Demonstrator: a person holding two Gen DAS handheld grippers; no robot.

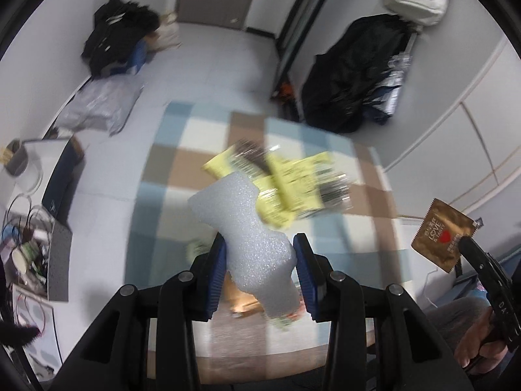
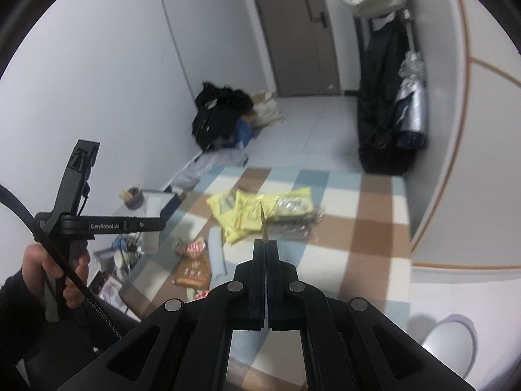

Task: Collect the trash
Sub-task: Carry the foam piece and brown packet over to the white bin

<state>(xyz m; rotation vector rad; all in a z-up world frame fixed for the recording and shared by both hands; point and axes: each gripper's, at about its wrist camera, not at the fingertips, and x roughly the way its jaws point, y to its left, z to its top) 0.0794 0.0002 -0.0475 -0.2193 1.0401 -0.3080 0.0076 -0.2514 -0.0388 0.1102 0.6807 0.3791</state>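
My left gripper [image 1: 260, 244] is shut on a white foam piece [image 1: 247, 228], held above the checkered rug [image 1: 182, 150]. My right gripper [image 2: 266, 244] is shut on a thin brown-gold snack wrapper [image 2: 262, 221], seen edge-on; the wrapper also shows in the left wrist view [image 1: 439, 234], raised at the right. Yellow packets [image 1: 289, 182] lie on the rug ahead, also in the right wrist view [image 2: 247, 211]. More litter lies on the rug's left: a red-white wrapper [image 2: 193, 247], a brown packet [image 2: 193, 272] and a foam strip [image 2: 217, 254].
A black bag [image 1: 120, 39] sits by the far wall. A black coat [image 1: 355, 71] hangs at the right. A cluttered box of items [image 1: 26, 251] stands at the left, near a dark box [image 1: 63, 179]. A white bin [image 2: 447, 342] is at the lower right.
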